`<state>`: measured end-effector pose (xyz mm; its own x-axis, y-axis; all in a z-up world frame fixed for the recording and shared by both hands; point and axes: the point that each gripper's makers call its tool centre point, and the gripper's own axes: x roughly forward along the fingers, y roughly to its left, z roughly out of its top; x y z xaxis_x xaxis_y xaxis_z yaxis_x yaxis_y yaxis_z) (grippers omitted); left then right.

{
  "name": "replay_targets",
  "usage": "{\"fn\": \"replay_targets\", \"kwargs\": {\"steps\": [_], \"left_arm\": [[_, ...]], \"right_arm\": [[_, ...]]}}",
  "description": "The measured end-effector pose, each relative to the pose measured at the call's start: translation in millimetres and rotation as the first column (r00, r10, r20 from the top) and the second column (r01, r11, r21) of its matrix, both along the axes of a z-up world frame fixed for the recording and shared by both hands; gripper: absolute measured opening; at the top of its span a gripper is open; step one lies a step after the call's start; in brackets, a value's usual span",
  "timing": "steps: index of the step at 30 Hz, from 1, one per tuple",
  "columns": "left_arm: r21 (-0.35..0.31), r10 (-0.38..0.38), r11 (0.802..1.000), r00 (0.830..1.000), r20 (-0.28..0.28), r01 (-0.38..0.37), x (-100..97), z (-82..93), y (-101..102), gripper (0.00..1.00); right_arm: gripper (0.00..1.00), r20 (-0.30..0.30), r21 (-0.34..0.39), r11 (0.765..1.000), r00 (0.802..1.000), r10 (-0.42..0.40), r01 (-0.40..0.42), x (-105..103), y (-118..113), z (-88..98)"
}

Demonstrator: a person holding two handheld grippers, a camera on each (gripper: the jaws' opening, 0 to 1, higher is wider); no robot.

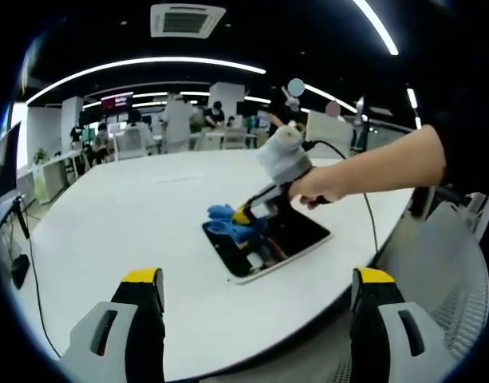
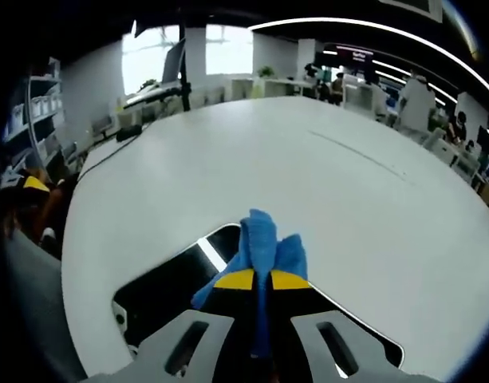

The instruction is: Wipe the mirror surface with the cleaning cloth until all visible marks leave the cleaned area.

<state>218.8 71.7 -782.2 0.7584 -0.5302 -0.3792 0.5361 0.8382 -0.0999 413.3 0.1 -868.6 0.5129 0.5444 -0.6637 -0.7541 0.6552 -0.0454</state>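
I have the right gripper (image 2: 254, 281) clamped on the blue cleaning cloth (image 2: 260, 243), its yellow-tipped jaws pinched together with the fabric bunched between them, and the cloth is pressed down on the mirror (image 2: 168, 291), which lies flat near the edge of the big white table (image 2: 308, 183). From the left gripper view, the same right gripper (image 1: 242, 214) reaches in from the right in the person's hand (image 1: 324, 185), with the cloth (image 1: 228, 225) sitting over the far-left part of the mirror (image 1: 296, 239). My left gripper (image 1: 258, 281) hangs back over the table's near edge, jaws spread wide with nothing between them, well apart from the mirror. By my reading the wiping is under way and not finished: the cloth covers one end of the glass, and the rest of the surface has yet to be shown clean. The dark glass mostly throws back ceiling lights and the gripper itself, so I cannot make out whether any marks remain, or where. The cloth and jaws hide the patch being rubbed, and in the right gripper view the mirror's near edge is cut off behind the gripper body. The people and desks at the far side of the room are too small to read.
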Motion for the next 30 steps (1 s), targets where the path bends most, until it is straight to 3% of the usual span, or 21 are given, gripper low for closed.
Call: {"fn": "replay_targets", "kwargs": {"steps": [10, 30], "left_arm": [[-0.001, 0.003, 1.000, 1.000, 0.005, -0.003, 0.7, 0.6, 0, 0.97], [-0.001, 0.010, 1.000, 1.000, 0.012, -0.010, 1.9, 1.2, 2, 0.98]], "right_arm": [[0.00, -0.001, 0.003, 0.999, 0.999, 0.032, -0.032, -11, 0, -1.0], [0.00, 0.006, 0.033, 0.992, 0.992, 0.125, -0.125, -63, -1, -0.4]]}}
